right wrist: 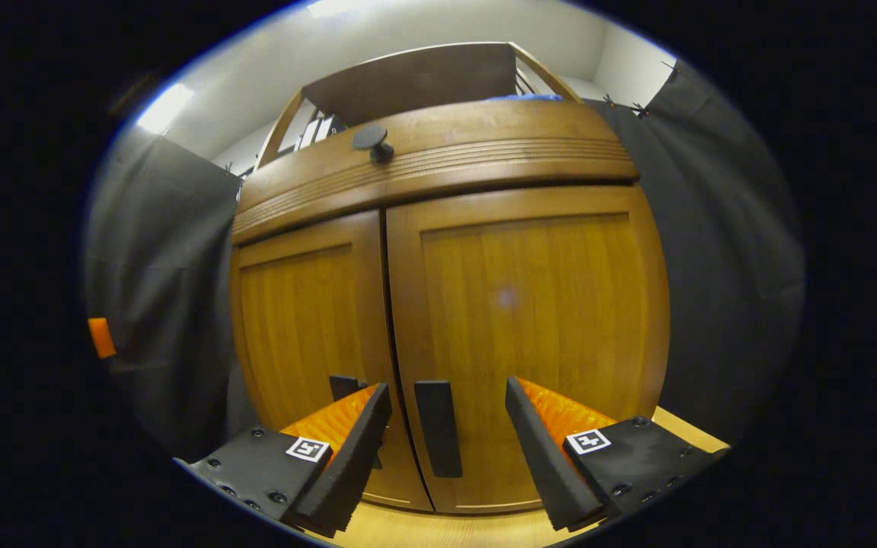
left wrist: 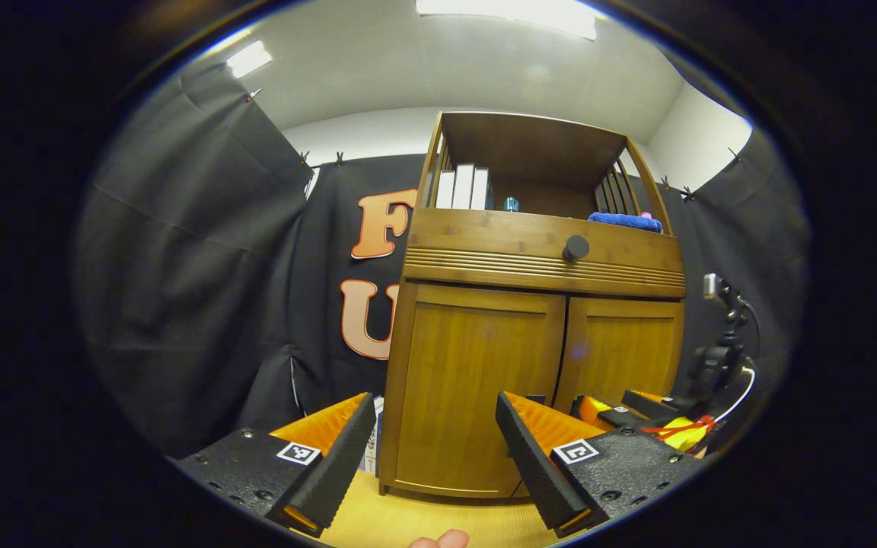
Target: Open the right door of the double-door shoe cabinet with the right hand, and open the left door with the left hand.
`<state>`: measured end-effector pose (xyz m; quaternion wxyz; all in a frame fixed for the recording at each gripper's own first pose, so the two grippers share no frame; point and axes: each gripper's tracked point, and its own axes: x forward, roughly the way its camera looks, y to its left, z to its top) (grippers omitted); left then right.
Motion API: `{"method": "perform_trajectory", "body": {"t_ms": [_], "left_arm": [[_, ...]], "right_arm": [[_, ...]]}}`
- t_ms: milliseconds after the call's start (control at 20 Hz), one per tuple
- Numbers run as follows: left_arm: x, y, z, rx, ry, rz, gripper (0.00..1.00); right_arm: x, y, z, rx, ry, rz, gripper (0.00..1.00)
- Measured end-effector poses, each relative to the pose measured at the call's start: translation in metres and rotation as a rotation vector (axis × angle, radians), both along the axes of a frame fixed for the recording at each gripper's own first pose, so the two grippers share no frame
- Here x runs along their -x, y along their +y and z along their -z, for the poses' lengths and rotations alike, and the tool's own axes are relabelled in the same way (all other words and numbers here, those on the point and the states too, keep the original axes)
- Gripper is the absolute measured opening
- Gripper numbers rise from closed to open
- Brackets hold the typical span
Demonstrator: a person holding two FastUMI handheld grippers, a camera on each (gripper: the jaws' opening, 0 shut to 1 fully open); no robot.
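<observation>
1. In the left gripper view, the left gripper (left wrist: 431, 457) is nearest, its two fingers spread wide apart with nothing between them; a fingertip of the person (left wrist: 440, 540) shows at the bottom edge, over the pale wooden floor (left wrist: 423, 517).
2. In the right gripper view, the right gripper (right wrist: 446, 449) is also wide open and holds nothing. The dark handle of the right door (right wrist: 438, 428) stands in the gap between its fingers, just beyond them and touching neither.
3. A second dark handle (right wrist: 345, 386), on the left door (right wrist: 305, 320), peeks out above the finger on the left.
4. Farther off in the left gripper view, the right gripper shows low on the right, near the cabinet's right door (left wrist: 621, 346).
5. Beyond the grippers stands the shoe cabinet (left wrist: 530, 304). Both doors are shut, meeting at a narrow centre seam; the right door (right wrist: 530, 320) looms close in the right gripper view.
6. Above the doors is a drawer front with a round dark knob (left wrist: 575, 247).
7. Farthest up, the open shelf holds upright white books (left wrist: 463, 186) at left and a blue cloth (left wrist: 625, 221) at right.
</observation>
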<state>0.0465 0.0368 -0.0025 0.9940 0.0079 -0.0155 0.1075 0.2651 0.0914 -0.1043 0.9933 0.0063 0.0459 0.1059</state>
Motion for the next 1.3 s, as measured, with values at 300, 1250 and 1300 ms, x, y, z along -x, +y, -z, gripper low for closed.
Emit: {"method": "perform_trajectory", "body": {"t_ms": [300, 1250, 1300], "left_arm": [[-0.02, 0.023, 0.012, -0.007, 0.005, 0.03, 0.96], [-0.036, 0.003, 0.019, 0.022, 0.023, 0.142, 0.94], [-0.035, -0.002, 0.019, 0.025, 0.026, 0.152, 0.96]], "right_arm": [[-0.041, 0.003, 0.038, 0.013, 0.081, 0.092, 0.97], [-0.033, 0.017, 0.046, 0.052, 0.143, 0.006, 0.3], [-0.033, 0.019, 0.048, 0.042, 0.156, -0.006, 0.27]]}}
